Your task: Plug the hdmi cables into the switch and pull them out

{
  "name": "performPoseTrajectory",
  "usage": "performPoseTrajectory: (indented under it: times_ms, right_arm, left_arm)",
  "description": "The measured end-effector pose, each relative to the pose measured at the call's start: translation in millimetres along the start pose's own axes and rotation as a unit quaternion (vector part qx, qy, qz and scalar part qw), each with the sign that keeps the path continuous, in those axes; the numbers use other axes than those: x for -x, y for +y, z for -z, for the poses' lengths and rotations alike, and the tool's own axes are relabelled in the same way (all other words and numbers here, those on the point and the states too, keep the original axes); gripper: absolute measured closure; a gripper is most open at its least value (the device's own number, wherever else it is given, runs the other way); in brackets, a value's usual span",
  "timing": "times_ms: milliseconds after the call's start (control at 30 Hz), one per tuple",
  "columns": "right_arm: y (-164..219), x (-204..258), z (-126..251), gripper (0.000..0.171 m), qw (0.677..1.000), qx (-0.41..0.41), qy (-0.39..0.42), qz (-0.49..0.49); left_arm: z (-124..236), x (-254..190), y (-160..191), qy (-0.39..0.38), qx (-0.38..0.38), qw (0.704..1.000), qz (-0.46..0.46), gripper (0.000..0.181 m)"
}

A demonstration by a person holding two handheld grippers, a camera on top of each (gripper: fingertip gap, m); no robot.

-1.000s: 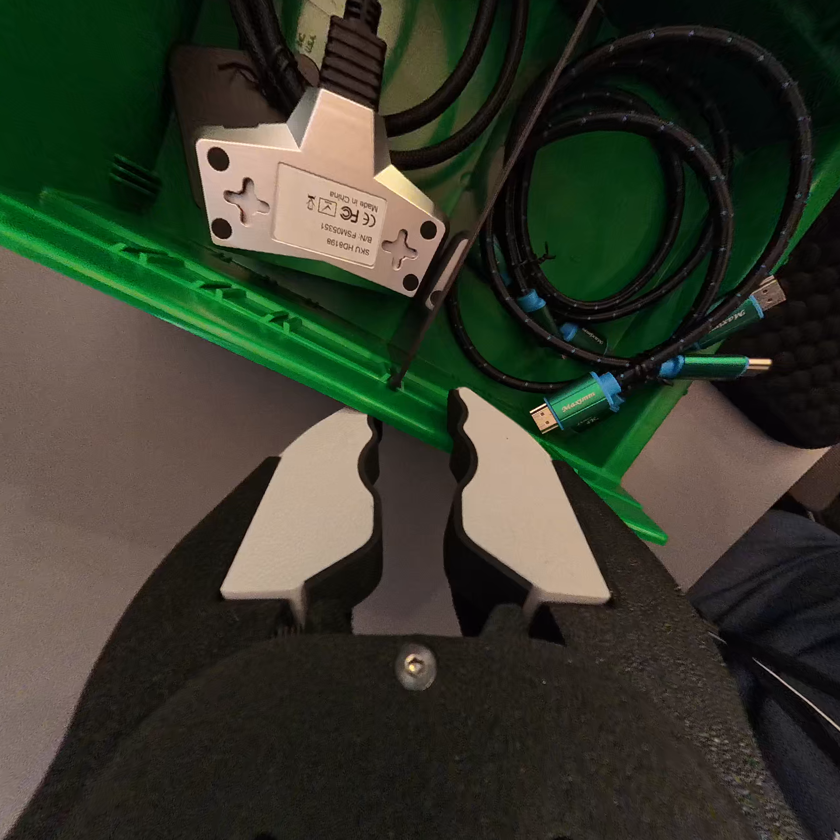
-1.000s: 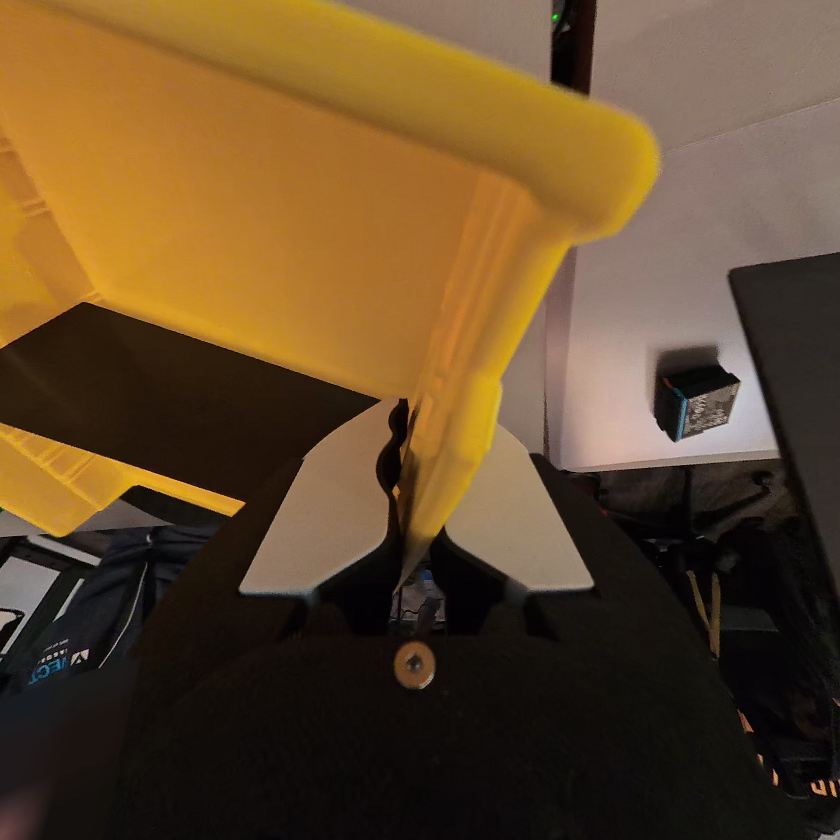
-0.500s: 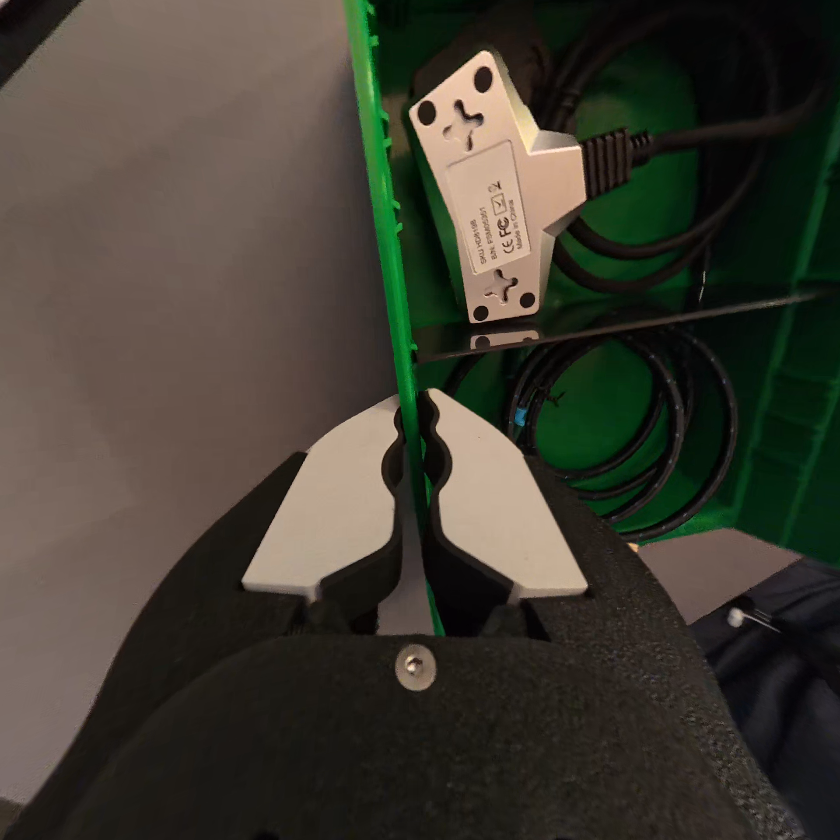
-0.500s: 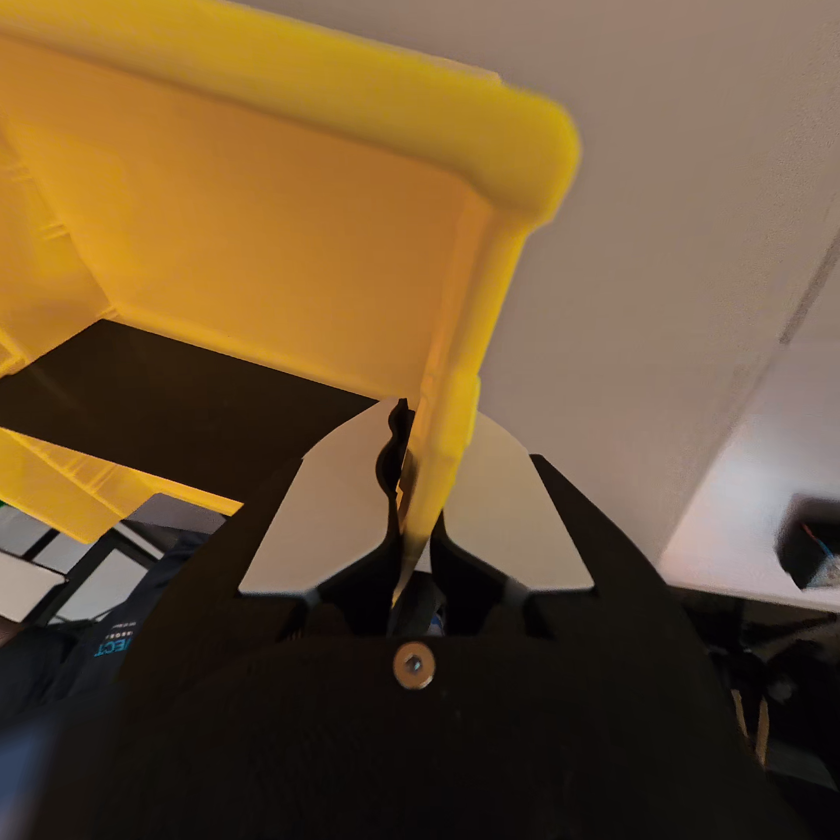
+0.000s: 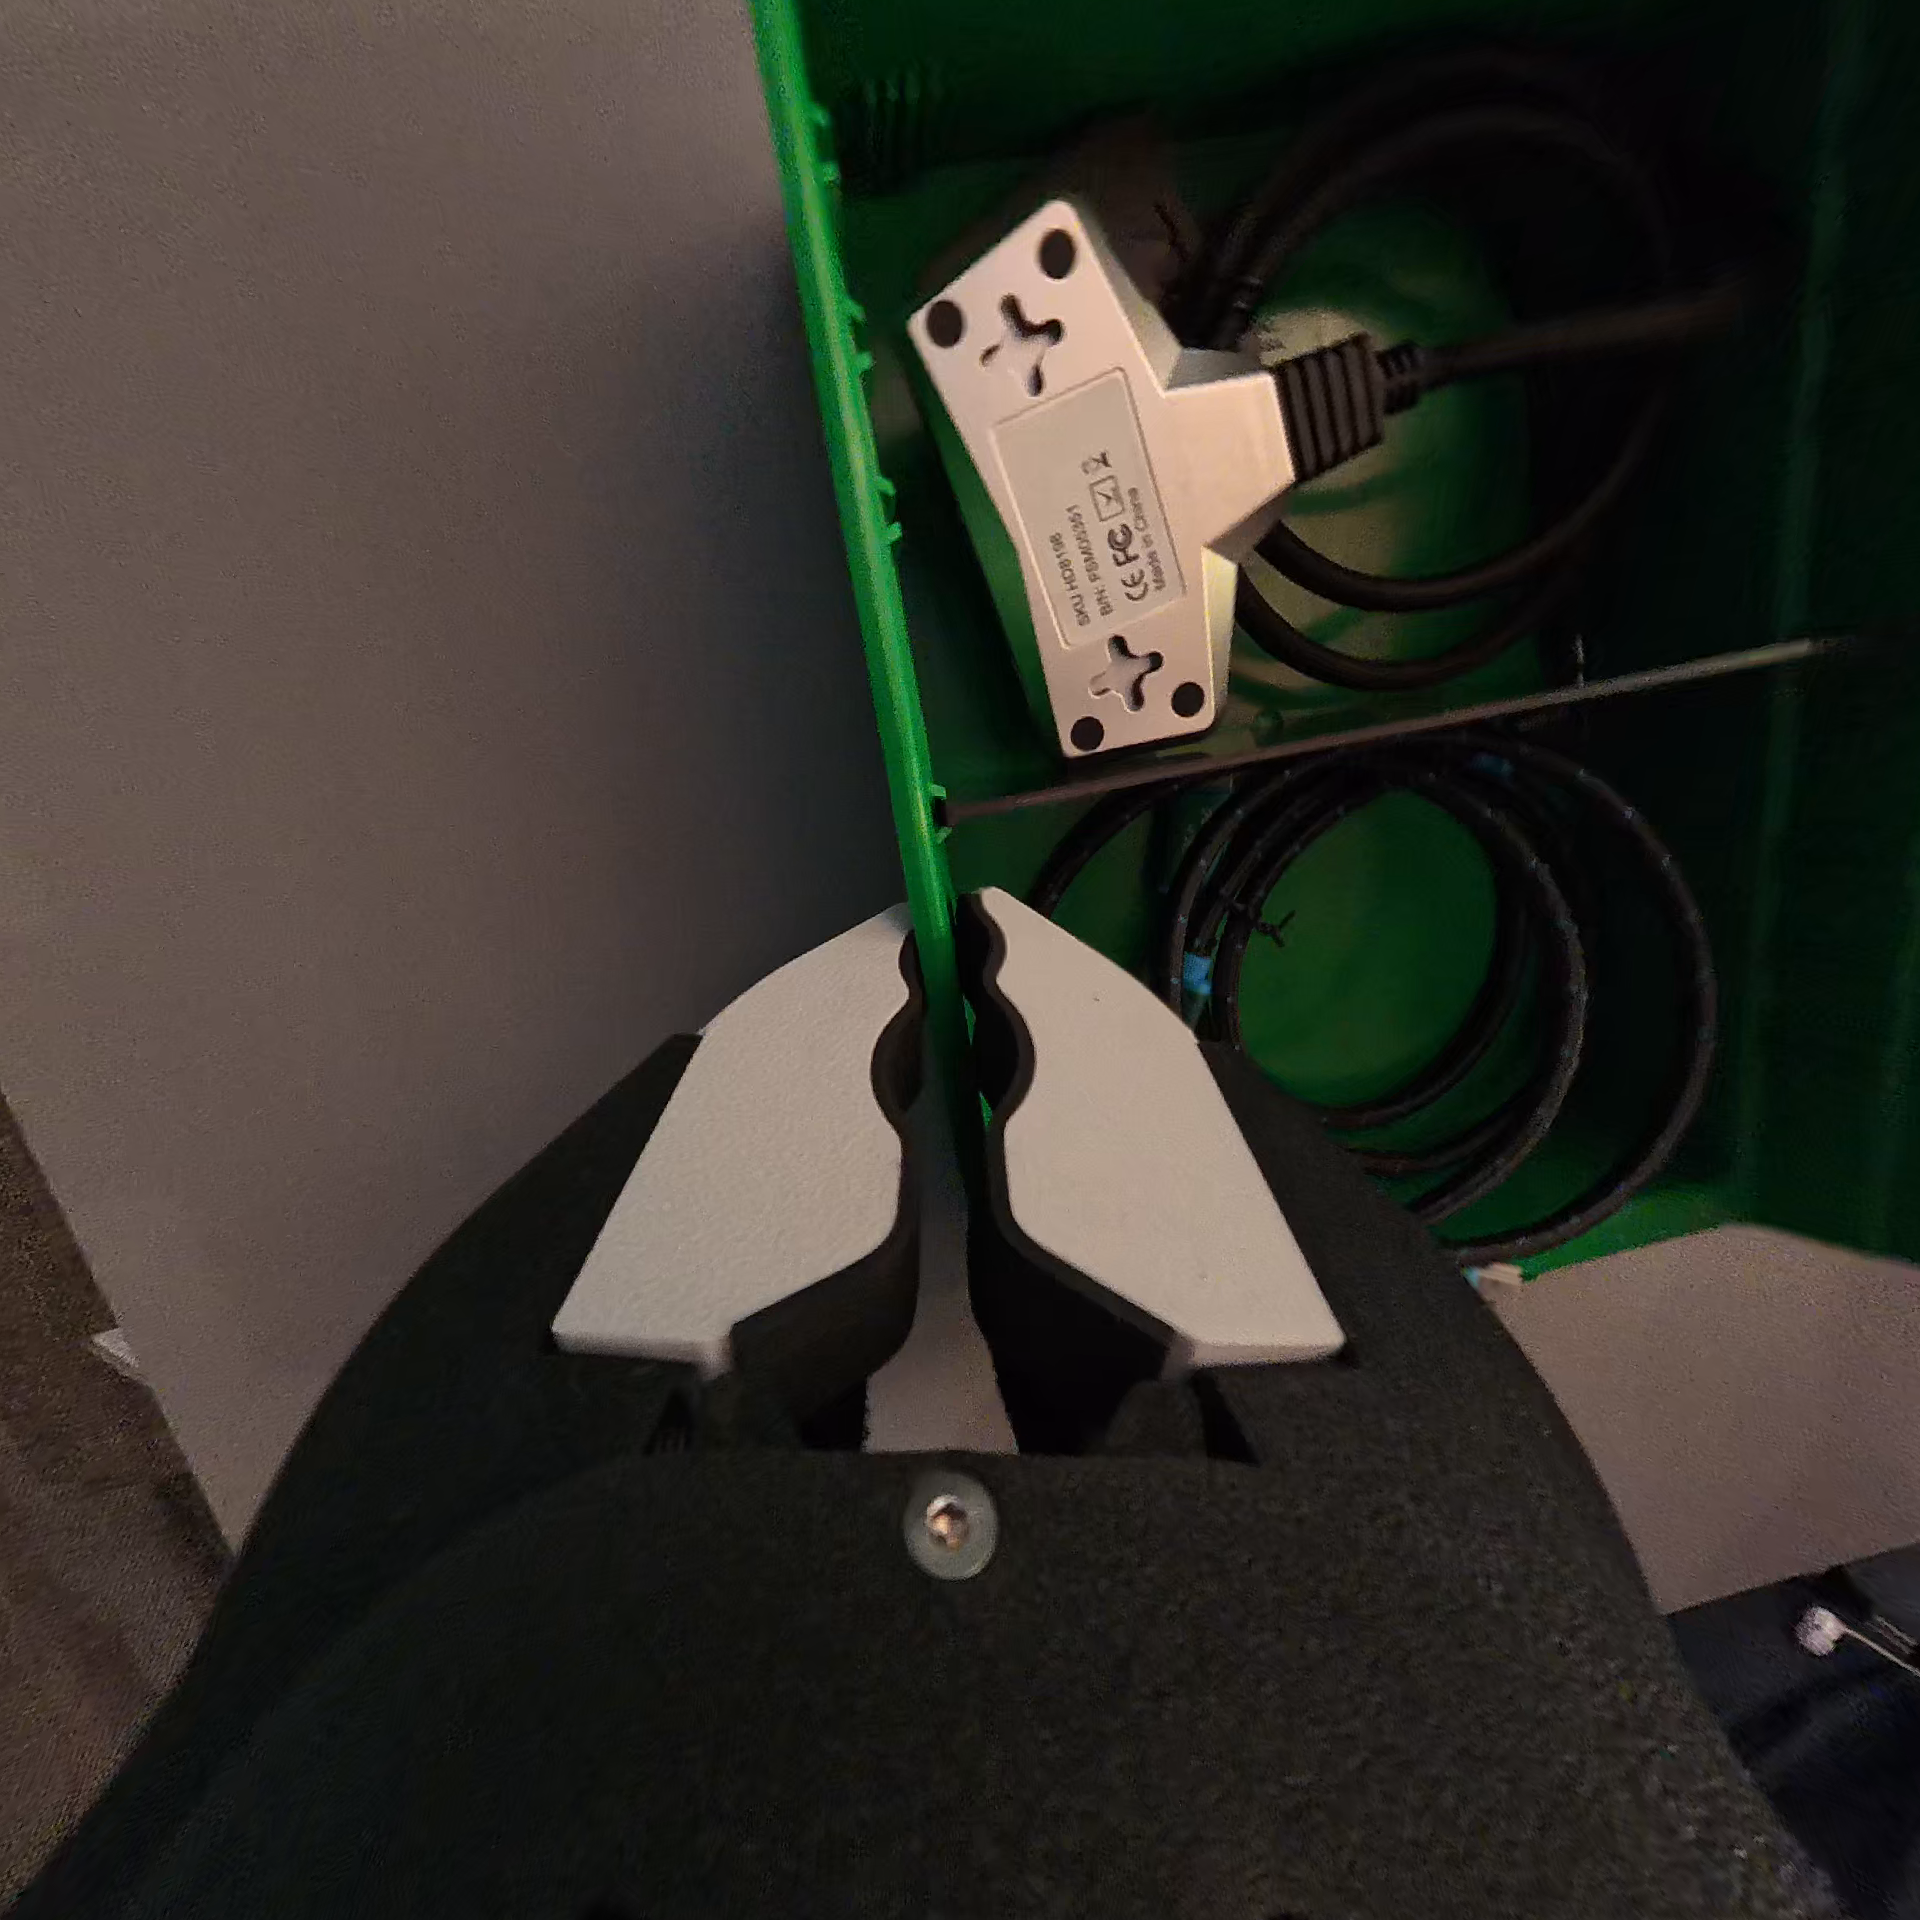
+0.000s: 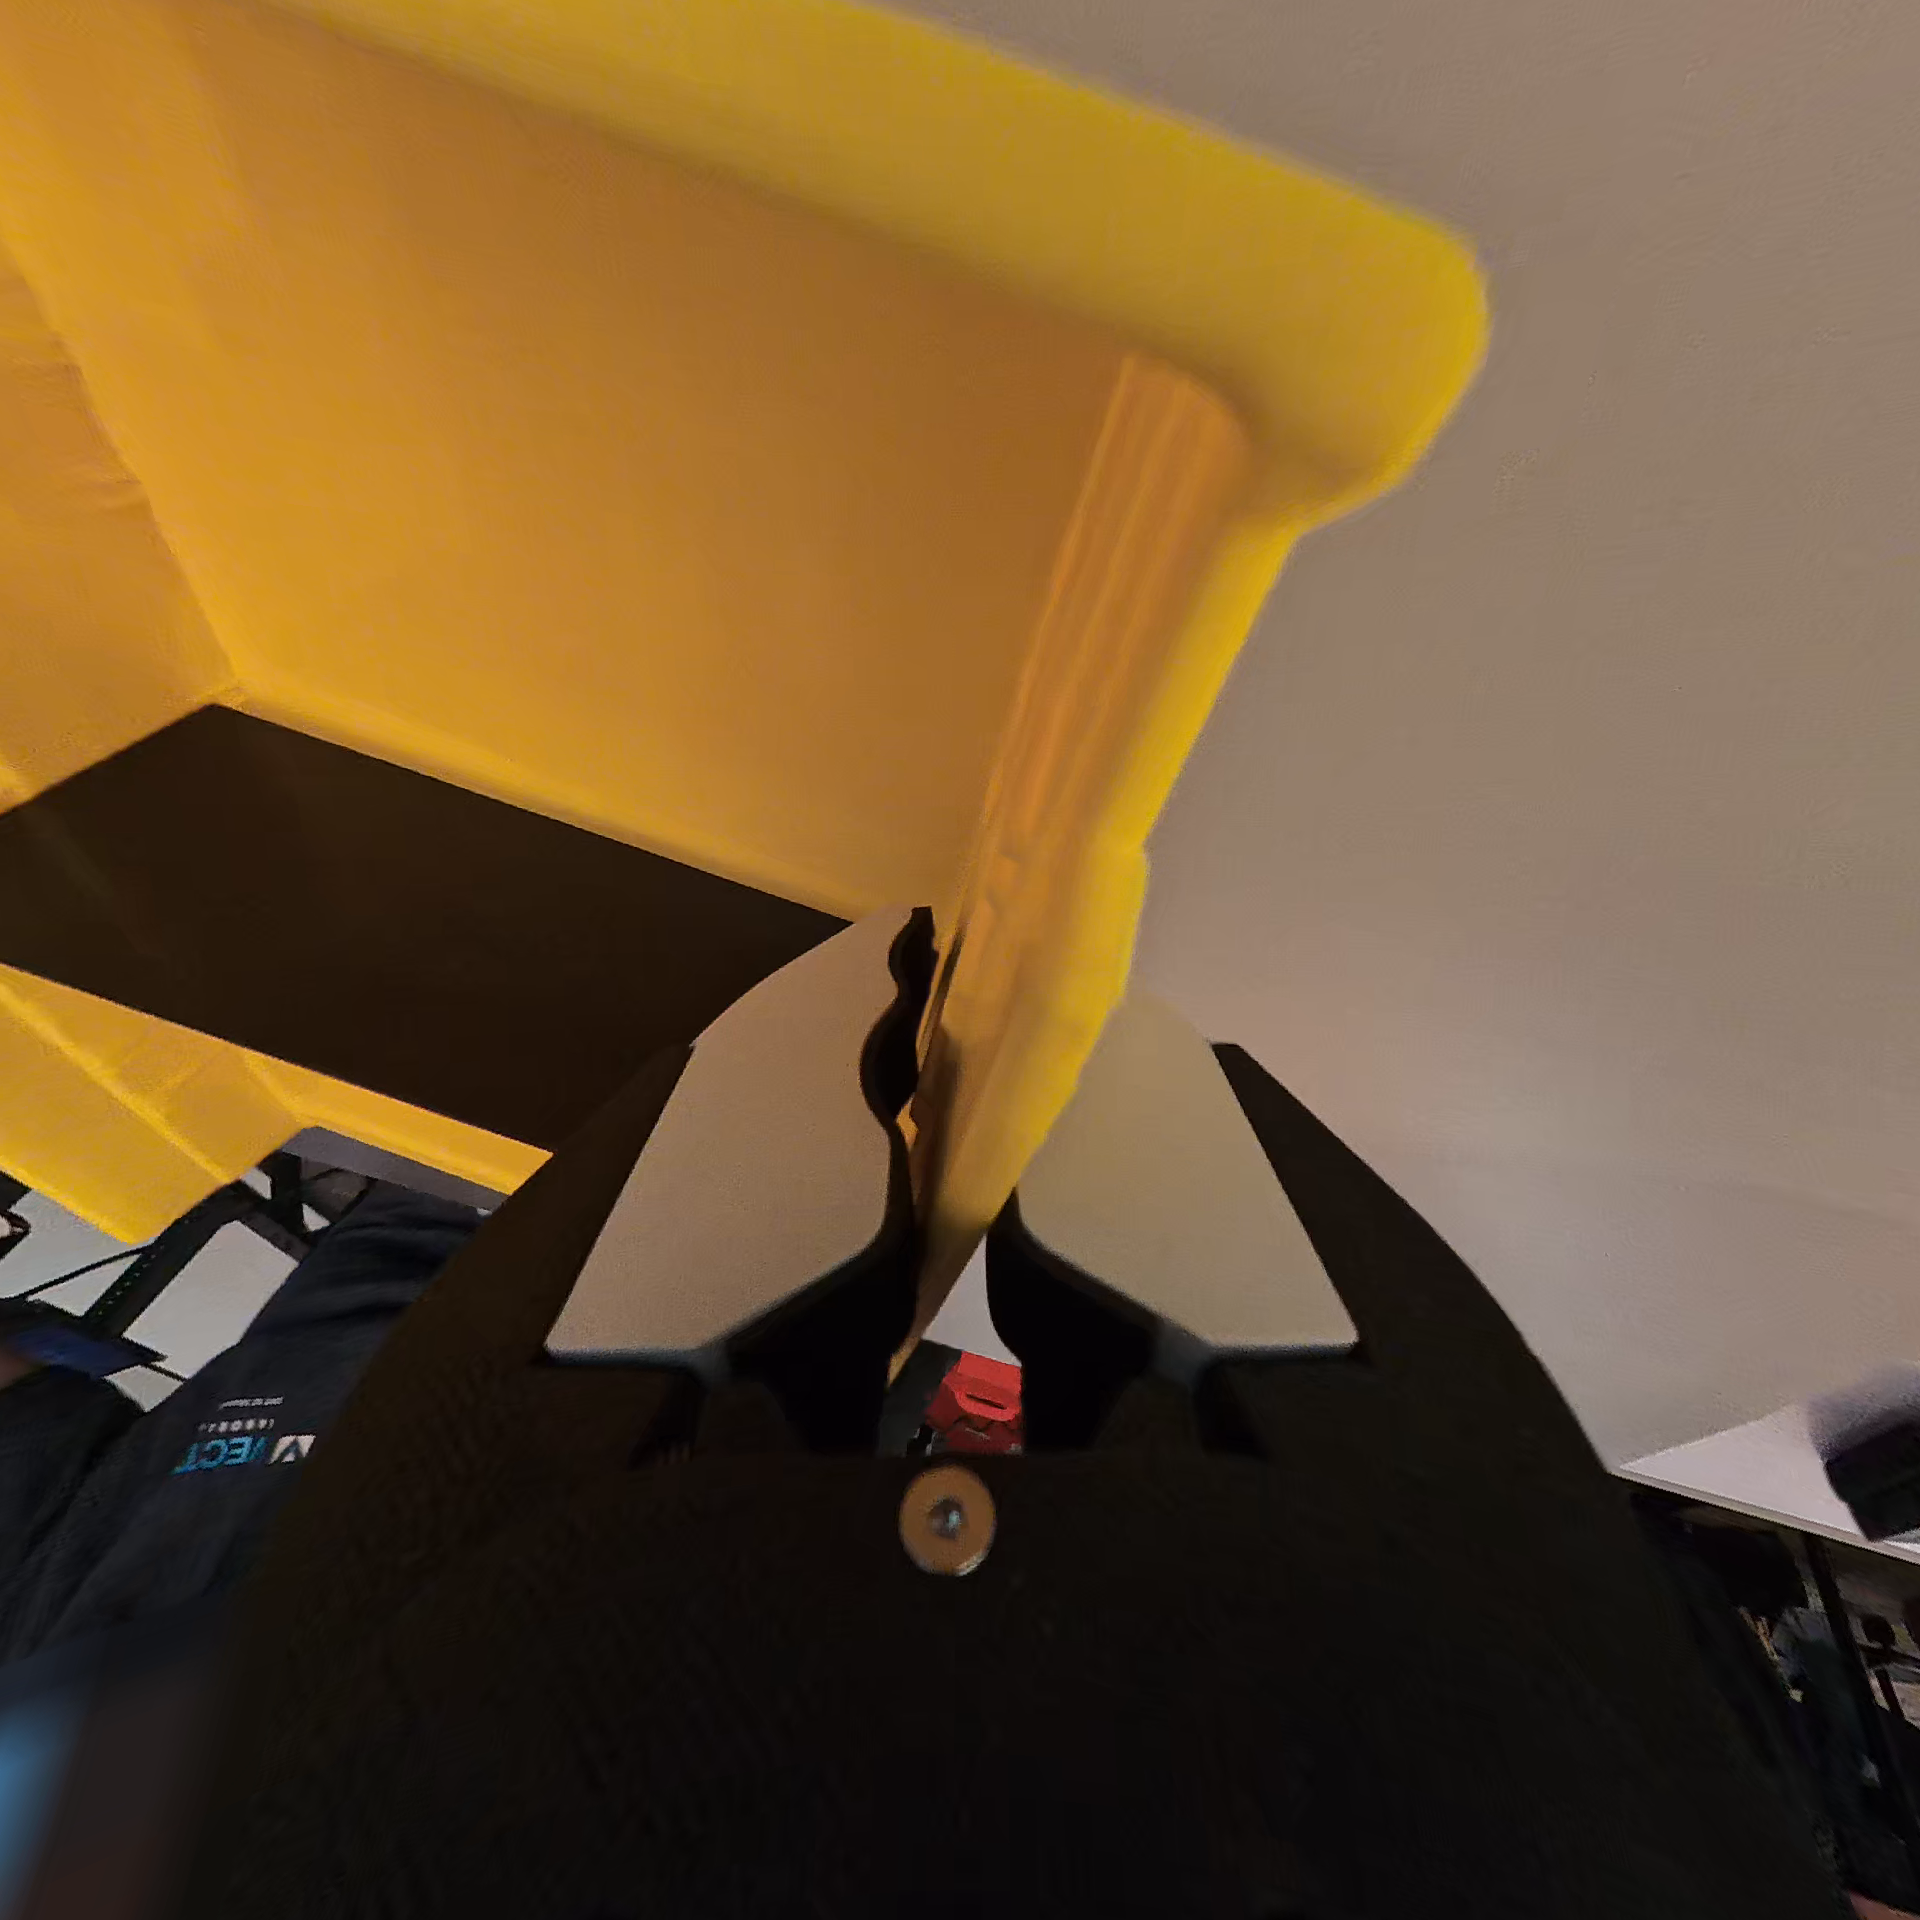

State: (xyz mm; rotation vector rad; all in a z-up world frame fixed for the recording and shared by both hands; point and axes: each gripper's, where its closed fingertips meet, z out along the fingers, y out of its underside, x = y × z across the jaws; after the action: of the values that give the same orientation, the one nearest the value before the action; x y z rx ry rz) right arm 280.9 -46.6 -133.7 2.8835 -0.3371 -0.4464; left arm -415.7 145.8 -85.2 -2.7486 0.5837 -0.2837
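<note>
My left gripper [image 5: 948, 920] is shut on the side wall of a green bin [image 5: 847, 436]. Inside the bin, a silver HDMI switch [image 5: 1101, 488] lies label side up in the far compartment with a black cable [image 5: 1340, 410] plugged into it. Coiled black braided HDMI cables [image 5: 1558, 997] lie in the near compartment, behind a thin black divider [image 5: 1455, 717]. My right gripper [image 6: 940, 925] is shut on the side wall of a yellow bin [image 6: 644, 468], which is held up and blurred. A black divider panel [image 6: 343, 914] crosses the yellow bin.
A grey table surface [image 5: 416, 520] lies left of the green bin. A white surface [image 6: 1558, 831] fills the right of the right wrist view, with a small dark box [image 6: 1875, 1475] at its edge. A person's dark clothing [image 6: 208, 1475] shows below the yellow bin. Tip to tip, the grippers are about 75 cm apart.
My left gripper has closed on the green bin's wall and the bin has turned in the view. My right gripper has kept its hold on the yellow bin and swung it across the white surface.
</note>
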Motion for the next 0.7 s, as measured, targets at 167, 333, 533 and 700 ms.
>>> performPoseTrajectory:
  times_ms: [167,333,533,700]
  right_arm:
    - [-5.8,6.2,-0.7,0.163,1.0,-0.006,0.008,-0.024]
    - [-13.2,6.9,0.7,0.164,0.999,-0.011,0.01,-0.043]
    - [-19.3,7.0,1.8,0.164,1.0,-0.011,0.021,0.003]
    - [-25.7,3.1,3.9,0.164,0.999,-0.022,0.029,0.009]
  left_arm:
    - [3.1,13.2,4.3,-0.013,-0.018,1.0,-0.004,0.177]
    - [1.7,17.8,3.2,-0.057,-0.015,0.997,-0.052,0.175]
    - [0.5,13.4,1.5,-0.029,-0.03,0.998,-0.055,0.176]
    - [-1.3,3.9,1.5,-0.032,-0.038,0.994,-0.096,0.176]
